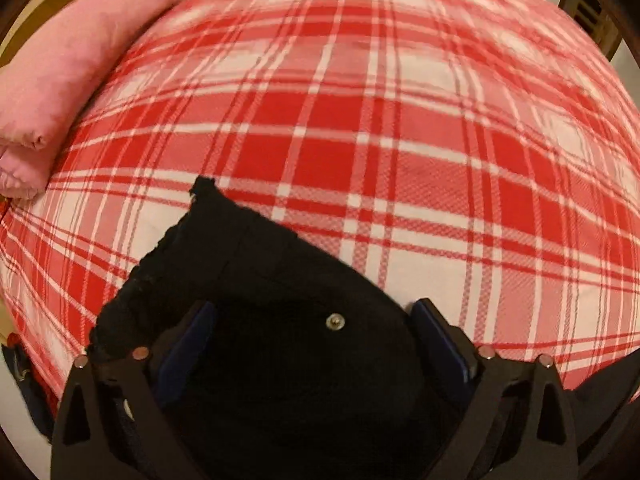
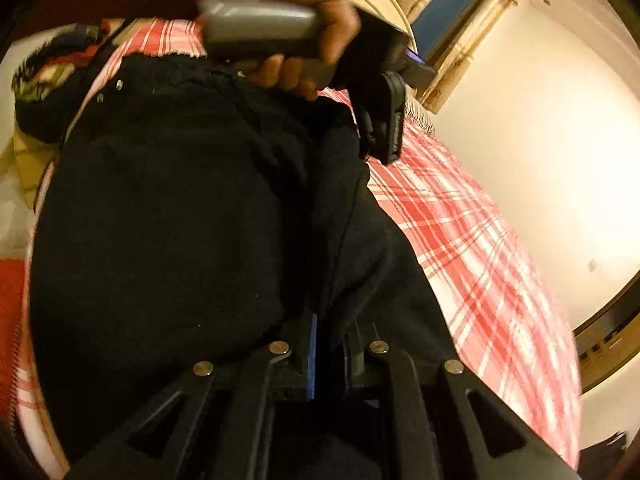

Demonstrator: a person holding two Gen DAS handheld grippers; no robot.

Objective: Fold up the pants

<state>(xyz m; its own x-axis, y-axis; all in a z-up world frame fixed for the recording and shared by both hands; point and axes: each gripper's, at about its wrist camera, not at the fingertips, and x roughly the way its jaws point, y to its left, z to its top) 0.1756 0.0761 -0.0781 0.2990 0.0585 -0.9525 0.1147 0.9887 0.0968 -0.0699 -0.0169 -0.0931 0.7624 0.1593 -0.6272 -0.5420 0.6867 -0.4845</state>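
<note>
In the left wrist view, the left gripper [image 1: 312, 340] sits at six o'clock with its jaws set wide apart, blue pads [image 1: 182, 354] facing inward. Black pants [image 1: 256, 280] lie between and beneath them, but the pads press on nothing: a gap shows on each side. A small metal rivet [image 1: 335, 322] glints on the cloth between the jaws. A ragged corner of the pants points toward eleven o'clock. Beyond it the red and white plaid blanket [image 1: 380, 128] fills the picture, and a rolled pink cloth [image 1: 76, 68] rests on its edge at ten o'clock.

In the right wrist view, the right gripper [image 2: 329, 354] at six o'clock has its jaws drawn together, clamped on a fold of the pants [image 2: 168, 208] that rises between the pads. The dark cloth spreads from there across the middle and the left of the picture, lying on the plaid blanket [image 2: 472, 248], which runs off toward four o'clock. At twelve o'clock a hand [image 2: 304, 12] grips the grey handle of the left gripper [image 2: 384, 120], which hangs over the far edge of the pants. Farther still, at one o'clock, is a window [image 2: 448, 12] in a pale wall [image 2: 540, 132].
</note>
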